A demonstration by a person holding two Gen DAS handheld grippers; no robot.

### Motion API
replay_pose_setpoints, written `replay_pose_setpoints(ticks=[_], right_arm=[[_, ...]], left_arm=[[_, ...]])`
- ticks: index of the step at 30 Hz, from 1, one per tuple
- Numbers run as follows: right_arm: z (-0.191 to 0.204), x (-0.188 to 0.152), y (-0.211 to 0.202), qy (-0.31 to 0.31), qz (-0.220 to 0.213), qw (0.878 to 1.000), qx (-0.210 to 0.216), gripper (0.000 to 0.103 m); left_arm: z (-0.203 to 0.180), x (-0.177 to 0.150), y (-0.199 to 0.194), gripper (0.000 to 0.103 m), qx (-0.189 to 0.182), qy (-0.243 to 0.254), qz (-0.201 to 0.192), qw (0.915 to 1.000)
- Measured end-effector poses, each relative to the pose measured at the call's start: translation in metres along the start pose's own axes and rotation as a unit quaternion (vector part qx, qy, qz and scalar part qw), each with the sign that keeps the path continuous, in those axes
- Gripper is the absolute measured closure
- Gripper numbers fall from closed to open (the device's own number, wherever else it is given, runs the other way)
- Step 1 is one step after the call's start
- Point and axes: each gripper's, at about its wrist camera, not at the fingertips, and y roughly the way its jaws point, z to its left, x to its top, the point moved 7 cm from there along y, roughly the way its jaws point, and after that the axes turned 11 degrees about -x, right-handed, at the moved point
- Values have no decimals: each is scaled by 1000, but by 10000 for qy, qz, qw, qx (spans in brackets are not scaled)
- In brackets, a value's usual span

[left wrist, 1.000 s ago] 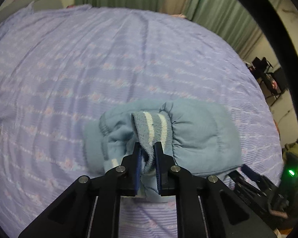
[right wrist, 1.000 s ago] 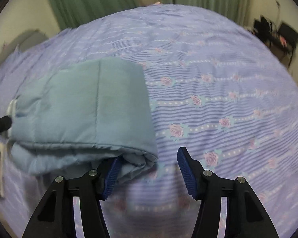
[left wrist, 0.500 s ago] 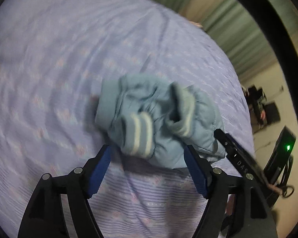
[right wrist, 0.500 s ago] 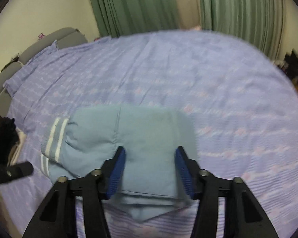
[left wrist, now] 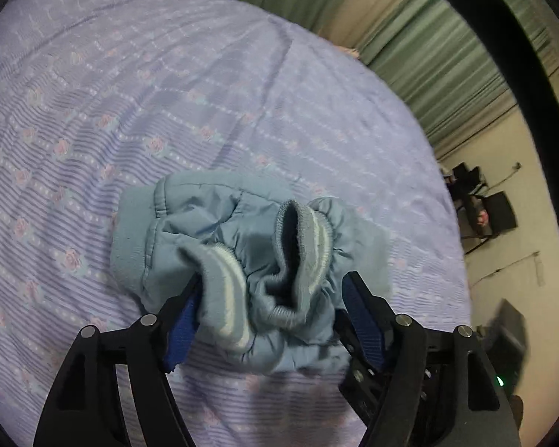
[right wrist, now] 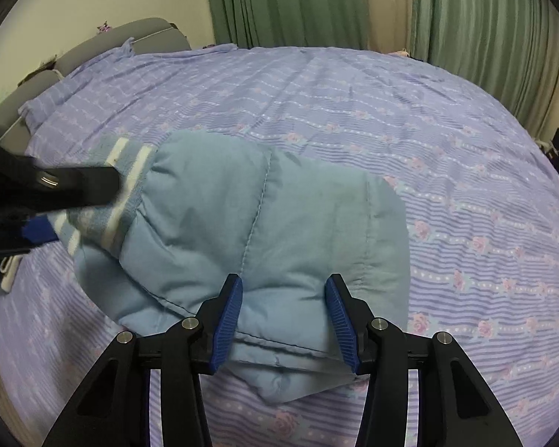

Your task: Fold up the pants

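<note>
The light blue padded pants (right wrist: 264, 231) lie folded in a compact bundle on the purple flowered bedsheet (right wrist: 391, 119). Their striped ribbed cuffs (left wrist: 302, 246) face the left gripper (left wrist: 272, 320), which is open with its blue pads either side of the cuff end. It also shows at the left edge of the right wrist view (right wrist: 48, 201), over the striped cuffs (right wrist: 126, 193). The right gripper (right wrist: 285, 316) is open and straddles the near folded edge of the bundle.
Green curtains (right wrist: 302, 3) hang behind the bed. A grey headboard (right wrist: 104, 44) stands at the far left. Dark chairs and gear (left wrist: 480, 208) stand on the floor past the bed's right edge. A small white object (right wrist: 9, 272) lies on the sheet by the left gripper.
The left gripper let go of the striped cuff and opened wide, then settled around the cuff end. The right gripper shifted from the bundle's corner to straddle its near edge.
</note>
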Motion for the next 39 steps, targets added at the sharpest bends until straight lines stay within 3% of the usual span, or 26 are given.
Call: replay_pose_setpoints(ticks=[1,3,5,7,8,9,11,14,16,20,24,29,39], right_arm=[[0,0,0,-34,-16,10000,-7,54],[1,-1,-2,-70,-18,10000,-1,54],[3,2,-11,-71,-32,9999,80,54],[2,7,-27,20,-92,9998,190,53],[-1,10,-39,160,-202,9995,208,49],[-6,12,-50,322,-320,9988,168,33],[-23,14,-65,759,-555,9956,34,20],[-44,13,-62,1277,-503,9905,-38,20],[-55,12,-48,1533,-300,9877,-23,20],[-66,11,-15,1855,-12,9822,276,20],[-67,2,16,2011,310,9775,551,20],[-62,-14,43,2278,699,9661,999,20],[-50,-25,77,2175,887,9644,1216,24]], left_arm=[[4,2,3,52,140,-4,-11,9999],[11,8,2,71,270,18,-63,9996],[12,14,-8,75,79,83,-188,9998],[11,21,-19,76,187,427,-345,9983],[14,27,-24,75,309,613,-410,9968],[20,30,-26,75,396,689,-430,9959],[39,34,-21,73,424,683,-296,9963],[54,36,-18,56,565,721,-229,9955],[58,34,-19,39,780,831,-230,9932],[61,27,-8,33,809,858,-92,9930],[74,22,-1,22,684,540,-62,9962],[90,14,14,17,297,94,102,9995],[111,1,37,12,-237,-416,167,9987]])
